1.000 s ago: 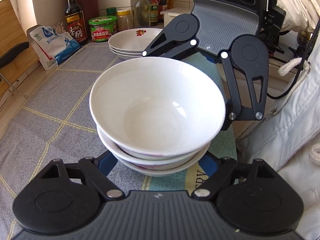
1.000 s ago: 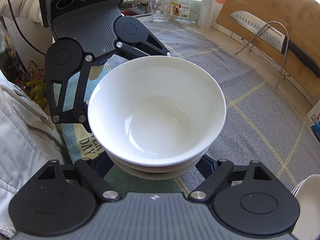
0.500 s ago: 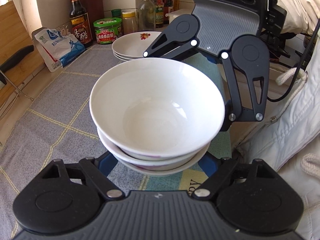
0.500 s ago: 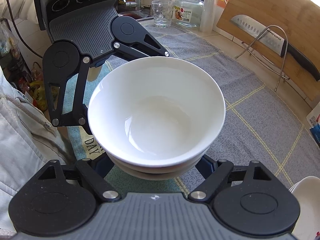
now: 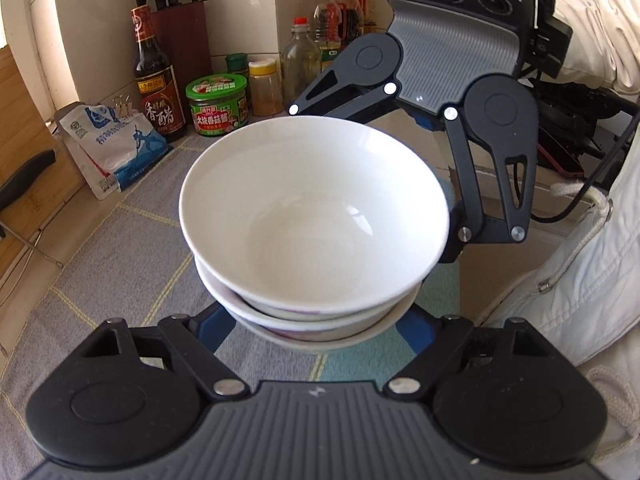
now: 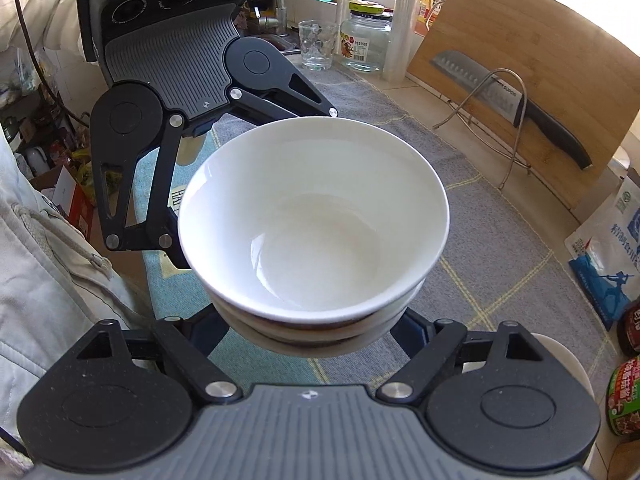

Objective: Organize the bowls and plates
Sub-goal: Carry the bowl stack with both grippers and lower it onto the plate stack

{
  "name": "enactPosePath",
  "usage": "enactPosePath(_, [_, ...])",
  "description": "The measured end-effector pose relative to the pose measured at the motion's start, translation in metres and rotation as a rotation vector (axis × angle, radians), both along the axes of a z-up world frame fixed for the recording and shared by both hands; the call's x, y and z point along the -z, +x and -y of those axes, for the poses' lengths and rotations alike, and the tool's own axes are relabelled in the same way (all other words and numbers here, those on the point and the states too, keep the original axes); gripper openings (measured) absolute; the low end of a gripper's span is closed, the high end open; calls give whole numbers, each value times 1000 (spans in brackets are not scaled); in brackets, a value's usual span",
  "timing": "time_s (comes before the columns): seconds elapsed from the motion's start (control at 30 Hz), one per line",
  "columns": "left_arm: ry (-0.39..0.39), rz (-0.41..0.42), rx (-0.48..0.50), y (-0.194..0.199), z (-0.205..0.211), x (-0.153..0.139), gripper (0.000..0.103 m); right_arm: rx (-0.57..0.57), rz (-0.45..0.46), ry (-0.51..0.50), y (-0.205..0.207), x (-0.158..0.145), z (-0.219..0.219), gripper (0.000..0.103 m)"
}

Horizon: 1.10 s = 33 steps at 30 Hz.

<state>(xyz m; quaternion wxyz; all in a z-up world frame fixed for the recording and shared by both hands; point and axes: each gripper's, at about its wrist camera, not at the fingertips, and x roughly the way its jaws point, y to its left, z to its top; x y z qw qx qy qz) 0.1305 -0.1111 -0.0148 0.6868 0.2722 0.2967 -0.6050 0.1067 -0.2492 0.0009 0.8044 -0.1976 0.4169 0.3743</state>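
A stack of three white bowls (image 5: 316,224) is held between my two grippers, above the grey checked mat (image 5: 120,248). My left gripper (image 5: 316,324) is closed around the stack's lower part from one side; its fingertips are hidden under the bowls. My right gripper (image 6: 316,328) is closed around the stack (image 6: 316,220) from the opposite side, and it shows across the bowls in the left wrist view (image 5: 452,92). The white plates (image 6: 560,364) show only as a rim at the right wrist view's lower right.
Along the wall stand a vinegar bottle (image 5: 154,76), a green-lidded jar (image 5: 218,104), oil bottles (image 5: 304,60) and a salt bag (image 5: 108,144). A knife on a wire stand (image 6: 508,100) leans on a cutting board (image 6: 532,80). A glass (image 6: 318,44) and a jar (image 6: 366,42) stand beyond.
Both grippers have carried the bowl stack toward the bottles and jars at the wall. The plate stack has dropped out of the left wrist view behind the bowls.
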Motion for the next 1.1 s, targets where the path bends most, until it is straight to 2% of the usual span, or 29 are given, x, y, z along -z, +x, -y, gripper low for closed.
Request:
enactPosePath(0.27, [-37, 28, 23, 12, 64, -2, 86, 23, 25, -38, 1, -9, 60, 90])
enactPosePath(0.57, [-49, 44, 44, 30, 121, 8, 86, 56, 32, -64, 11, -1, 115, 89])
enactPosePath(0.73, [-45, 32, 37, 35, 143, 18, 85, 68, 24, -77, 15, 7, 140, 89])
enactPosePath(1.1, [-15, 26, 22, 47, 166, 31, 85, 100, 13, -72, 21, 20, 161, 89])
